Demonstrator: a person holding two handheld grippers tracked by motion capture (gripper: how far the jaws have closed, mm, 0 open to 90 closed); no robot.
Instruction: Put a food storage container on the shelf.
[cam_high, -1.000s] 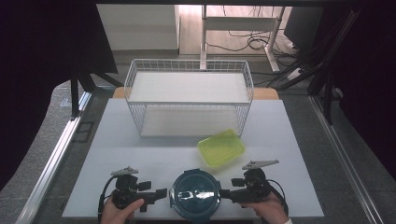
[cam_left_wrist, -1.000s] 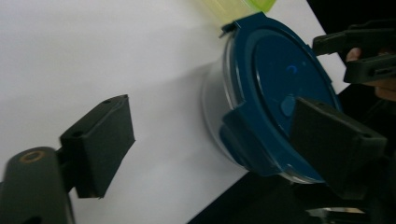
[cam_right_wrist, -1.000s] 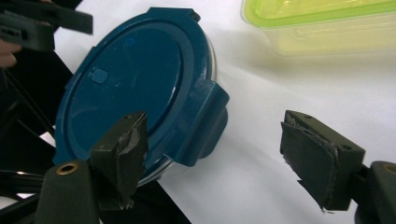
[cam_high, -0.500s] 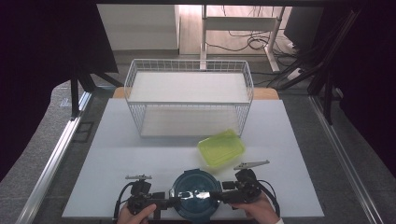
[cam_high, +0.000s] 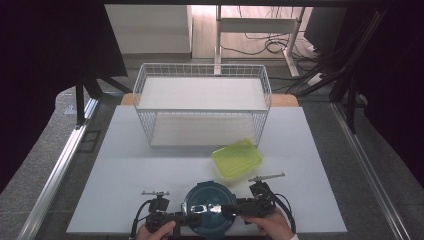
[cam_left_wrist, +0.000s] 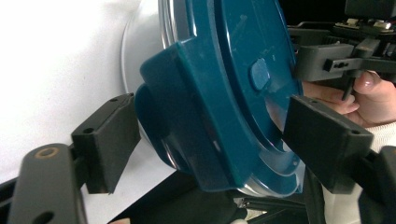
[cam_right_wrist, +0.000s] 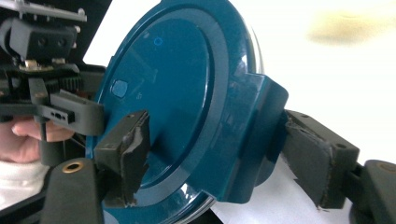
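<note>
One round container with a blue lid (cam_high: 206, 209) sits at the table's (cam_high: 120, 165) near edge, its bowl mostly hidden; left gripper (cam_left_wrist: 205, 140) and right gripper (cam_right_wrist: 212, 149) each straddle a lid tab, whether clamped I cannot tell.

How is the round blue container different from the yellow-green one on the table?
The blue container is round and dark; the yellow-green container is rectangular and bright. The blue one sits between the left gripper and right gripper; the yellow-green one lies untouched, nearer the wire basket. Both rest on the white table.
</note>
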